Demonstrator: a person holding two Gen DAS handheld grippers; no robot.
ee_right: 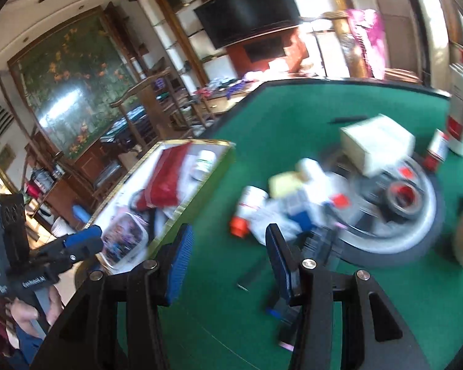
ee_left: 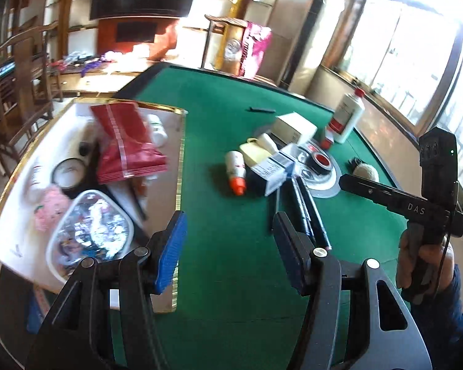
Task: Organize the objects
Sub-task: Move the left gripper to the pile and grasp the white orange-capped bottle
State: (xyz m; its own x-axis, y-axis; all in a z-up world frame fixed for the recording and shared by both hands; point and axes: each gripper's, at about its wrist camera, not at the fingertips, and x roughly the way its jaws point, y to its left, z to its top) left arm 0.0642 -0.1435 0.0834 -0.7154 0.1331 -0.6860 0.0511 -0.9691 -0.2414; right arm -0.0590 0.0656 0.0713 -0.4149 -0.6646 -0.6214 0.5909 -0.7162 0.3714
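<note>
Both claws empty above the green worktop (ee_left: 219, 117)

Left claw (ee_left: 228, 246) gapes wide, holding nothing; right claw (ee_right: 228, 262) likewise. Ahead of them lies a clutter: white bottle with orange cap (ee_left: 236, 171), boxes, tape roll (ee_left: 319, 162). Gold-rimmed tray (ee_left: 180, 166) sits left.

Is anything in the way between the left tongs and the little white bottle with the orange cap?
Nothing visible. The left tongs are open and empty, and only bare green table lies between them and the white bottle, which lies on its side.
</note>
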